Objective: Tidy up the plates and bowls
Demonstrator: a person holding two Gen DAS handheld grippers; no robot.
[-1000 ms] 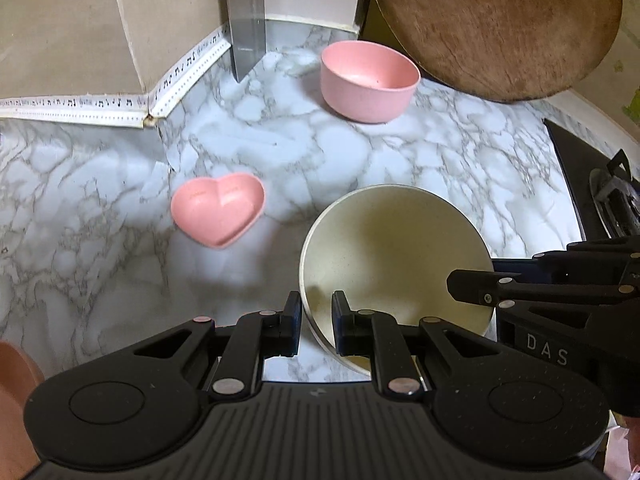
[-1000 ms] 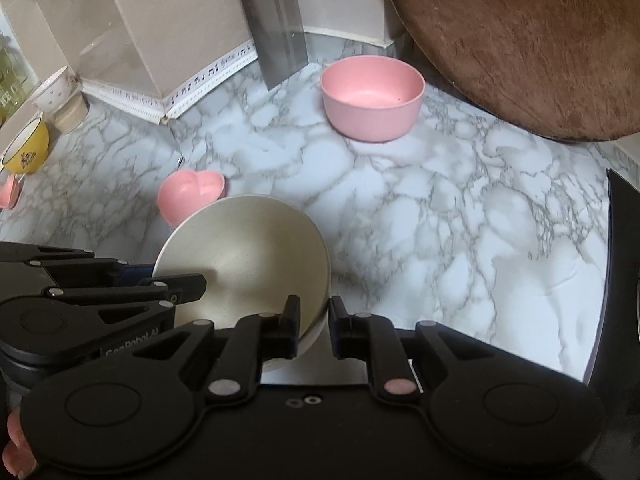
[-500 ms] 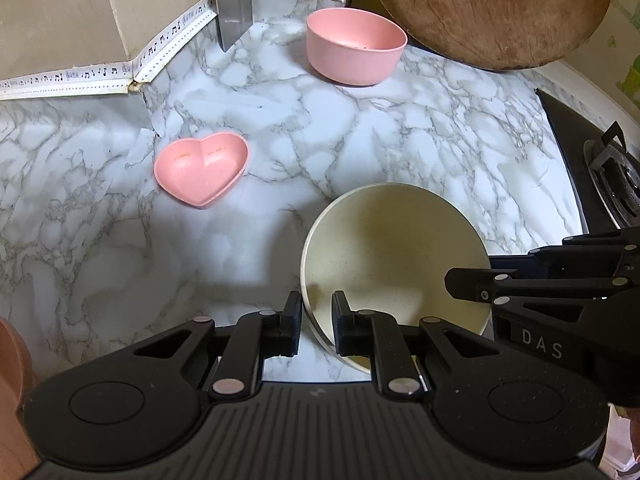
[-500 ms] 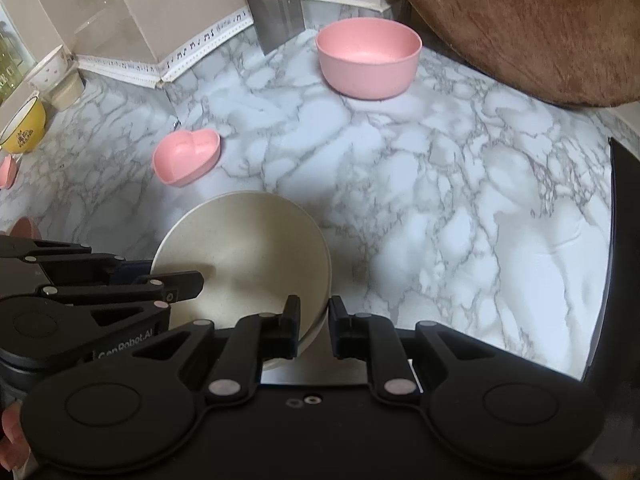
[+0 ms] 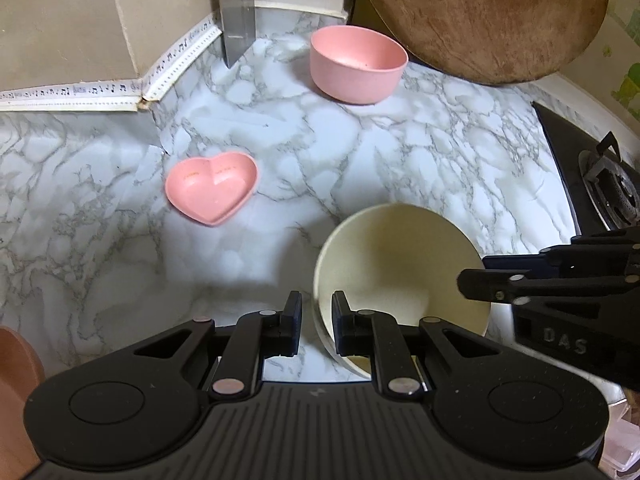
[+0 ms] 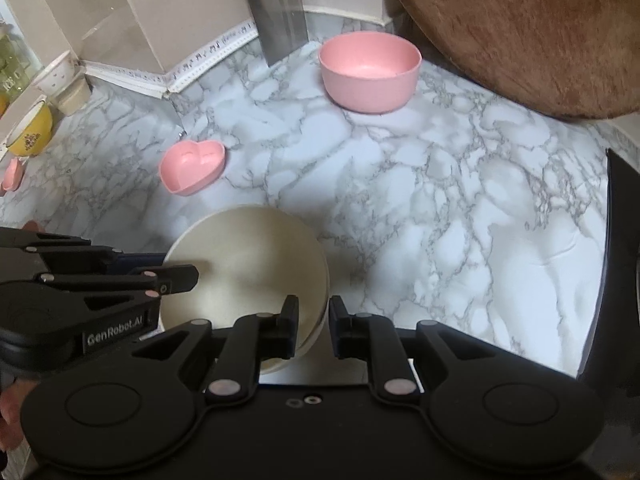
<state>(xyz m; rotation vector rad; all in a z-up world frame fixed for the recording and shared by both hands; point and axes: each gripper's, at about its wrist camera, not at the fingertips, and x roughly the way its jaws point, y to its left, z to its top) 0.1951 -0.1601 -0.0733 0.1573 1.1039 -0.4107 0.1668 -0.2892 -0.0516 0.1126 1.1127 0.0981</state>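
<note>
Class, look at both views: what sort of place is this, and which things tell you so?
Most likely a home kitchen: a marble-patterned countertop, a gas stove burner at its edge, and a round wooden board leaning on the wall.

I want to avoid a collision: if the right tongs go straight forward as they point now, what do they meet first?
Apart from the cream bowl they grip, probably bare marble counter; the pink bowl lies farther ahead, depth unclear.

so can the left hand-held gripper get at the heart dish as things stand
Probably not yet: the left hand-held gripper is shut on the cream bowl rim. The marble between it and the heart dish is bare.
</note>
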